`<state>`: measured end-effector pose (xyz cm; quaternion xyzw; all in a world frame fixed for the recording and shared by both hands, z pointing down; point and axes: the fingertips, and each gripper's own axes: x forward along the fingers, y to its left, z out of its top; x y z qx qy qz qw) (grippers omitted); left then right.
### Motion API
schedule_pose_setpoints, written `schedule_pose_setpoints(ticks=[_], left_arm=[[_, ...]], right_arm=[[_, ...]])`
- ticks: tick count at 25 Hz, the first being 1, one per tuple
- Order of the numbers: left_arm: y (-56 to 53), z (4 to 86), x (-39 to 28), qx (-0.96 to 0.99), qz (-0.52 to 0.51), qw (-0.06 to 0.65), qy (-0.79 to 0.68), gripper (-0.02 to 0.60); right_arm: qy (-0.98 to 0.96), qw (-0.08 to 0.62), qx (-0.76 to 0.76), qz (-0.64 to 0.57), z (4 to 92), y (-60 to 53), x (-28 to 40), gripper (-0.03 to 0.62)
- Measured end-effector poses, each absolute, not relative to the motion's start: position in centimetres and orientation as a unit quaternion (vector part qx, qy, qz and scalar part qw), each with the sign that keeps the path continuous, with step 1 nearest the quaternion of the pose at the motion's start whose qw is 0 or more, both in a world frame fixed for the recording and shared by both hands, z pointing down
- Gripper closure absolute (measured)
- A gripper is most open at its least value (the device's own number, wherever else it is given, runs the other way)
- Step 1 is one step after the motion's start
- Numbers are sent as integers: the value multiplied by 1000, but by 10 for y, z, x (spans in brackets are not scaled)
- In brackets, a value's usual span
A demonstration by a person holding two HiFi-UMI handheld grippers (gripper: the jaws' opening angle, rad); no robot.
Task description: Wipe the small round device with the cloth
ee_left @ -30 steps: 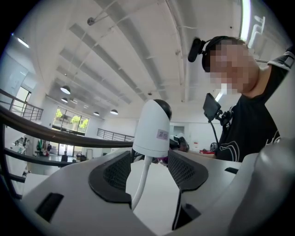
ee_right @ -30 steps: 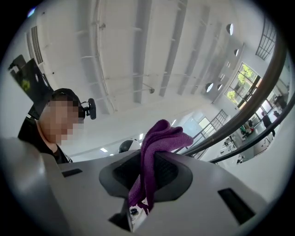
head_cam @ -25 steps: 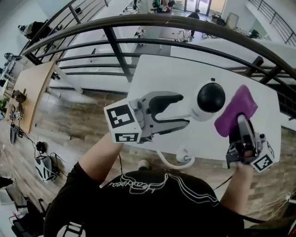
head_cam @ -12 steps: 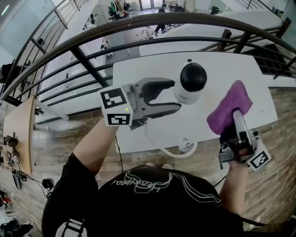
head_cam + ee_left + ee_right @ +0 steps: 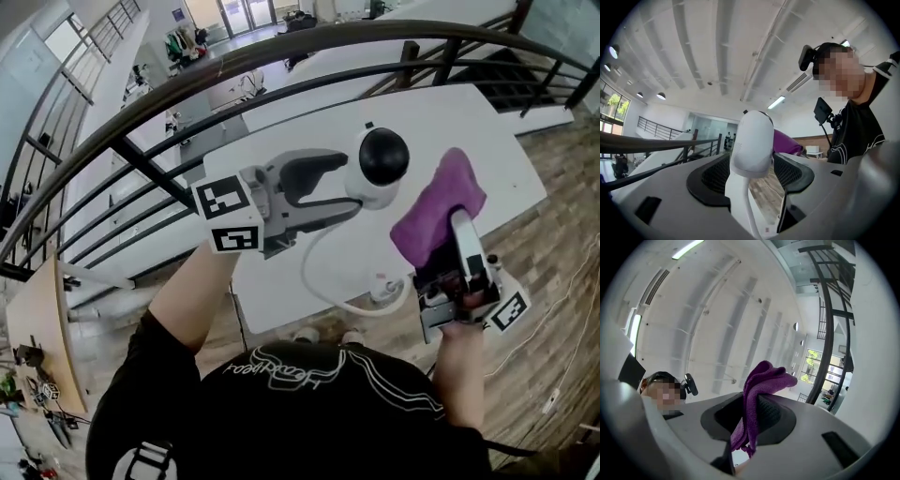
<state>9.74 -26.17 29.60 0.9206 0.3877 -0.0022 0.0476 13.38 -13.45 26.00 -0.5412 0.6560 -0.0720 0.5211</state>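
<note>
The left gripper (image 5: 349,187) is clamped round the small round device (image 5: 382,155), holding it over the worktop (image 5: 487,131). The right gripper (image 5: 457,234) pinches the purple cloth (image 5: 436,211) just beside the device's right.

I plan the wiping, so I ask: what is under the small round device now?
Around the small round device, gripped by the left gripper, the white table shows, and a white cable curves away below it. The spot straight beneath is hidden by the device itself.
</note>
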Motion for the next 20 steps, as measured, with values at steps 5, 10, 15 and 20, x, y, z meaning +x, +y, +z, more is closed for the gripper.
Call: schedule_pose_setpoints(ticks=[5,10,15,20], left_arm=[[-261,294,95,907,-7,45,419,293],[-258,291,91,896,-17,50,440,294],[-258,288,92,890,-26,56,452,295],[-258,290,94,886,-28,60,459,295]], right_arm=[[639,529,-556,-57,258,-148,121,532],[609,533,-585,-52,263,-152,118,531],[589,524,-612,-56,271,-156,120,531],[579,516,-629,-63,280,-157,124,531]])
